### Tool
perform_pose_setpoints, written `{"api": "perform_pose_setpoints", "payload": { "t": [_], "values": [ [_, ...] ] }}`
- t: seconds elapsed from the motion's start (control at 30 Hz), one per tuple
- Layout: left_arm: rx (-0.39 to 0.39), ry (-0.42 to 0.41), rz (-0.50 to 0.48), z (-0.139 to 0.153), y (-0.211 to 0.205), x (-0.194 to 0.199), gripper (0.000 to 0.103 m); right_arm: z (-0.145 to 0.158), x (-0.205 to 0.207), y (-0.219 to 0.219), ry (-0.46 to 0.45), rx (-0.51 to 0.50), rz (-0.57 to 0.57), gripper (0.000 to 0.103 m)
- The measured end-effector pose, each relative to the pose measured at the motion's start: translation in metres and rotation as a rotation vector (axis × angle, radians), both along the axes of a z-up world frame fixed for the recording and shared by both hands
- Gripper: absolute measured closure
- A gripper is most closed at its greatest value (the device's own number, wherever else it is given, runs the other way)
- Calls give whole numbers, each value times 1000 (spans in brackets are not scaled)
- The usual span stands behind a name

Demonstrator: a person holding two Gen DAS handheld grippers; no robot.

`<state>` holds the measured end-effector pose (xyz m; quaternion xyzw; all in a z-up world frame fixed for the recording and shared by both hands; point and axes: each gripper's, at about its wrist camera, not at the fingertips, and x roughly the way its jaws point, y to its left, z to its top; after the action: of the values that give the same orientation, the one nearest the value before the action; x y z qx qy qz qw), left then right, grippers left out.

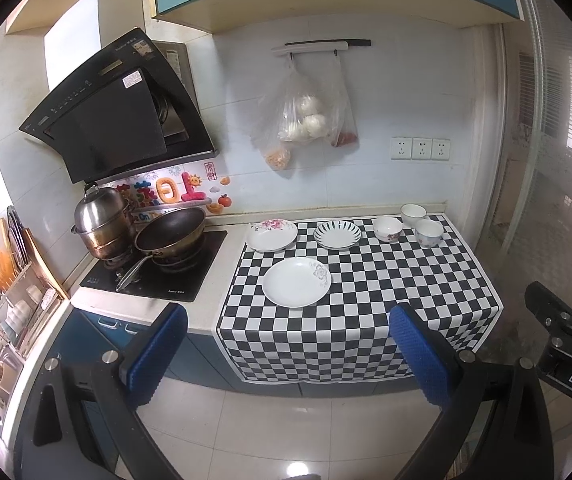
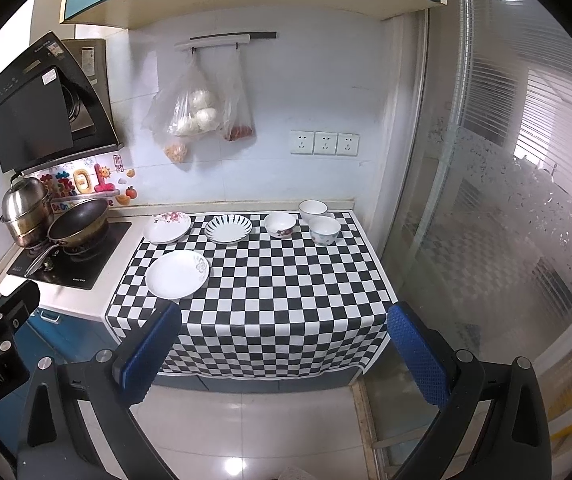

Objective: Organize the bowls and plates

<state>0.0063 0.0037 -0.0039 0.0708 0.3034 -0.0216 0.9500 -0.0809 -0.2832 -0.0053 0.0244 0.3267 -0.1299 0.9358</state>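
Note:
Three plates lie on the checkered cloth (image 1: 386, 300): a large white plate (image 1: 296, 282) (image 2: 177, 274) at the front left, a pink-flowered plate (image 1: 271, 235) (image 2: 167, 227) behind it, and a blue-striped plate (image 1: 337, 234) (image 2: 228, 229) beside that. Three bowls stand at the back right: a flowered bowl (image 1: 387, 229) (image 2: 279, 224), a white bowl (image 1: 413, 214) (image 2: 313, 210) and a dotted bowl (image 1: 428, 233) (image 2: 324, 230). My left gripper (image 1: 288, 350) and right gripper (image 2: 283, 354) are open and empty, held over the floor well in front of the counter.
A stove (image 1: 157, 264) with a wok (image 1: 170, 233) and a steel steamer pot (image 1: 103, 220) sits left of the cloth. A dish rack (image 1: 9, 300) is at the far left. Food bags (image 1: 306, 120) hang on the wall. A glass door (image 2: 506, 220) stands on the right.

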Motion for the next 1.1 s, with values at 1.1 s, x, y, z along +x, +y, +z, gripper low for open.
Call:
{"api": "perform_pose_setpoints", "payload": {
  "t": [1.1],
  "values": [
    [-11, 9, 41, -9, -4, 35, 0, -13, 25, -12, 18, 40, 7, 0]
  ]
}}
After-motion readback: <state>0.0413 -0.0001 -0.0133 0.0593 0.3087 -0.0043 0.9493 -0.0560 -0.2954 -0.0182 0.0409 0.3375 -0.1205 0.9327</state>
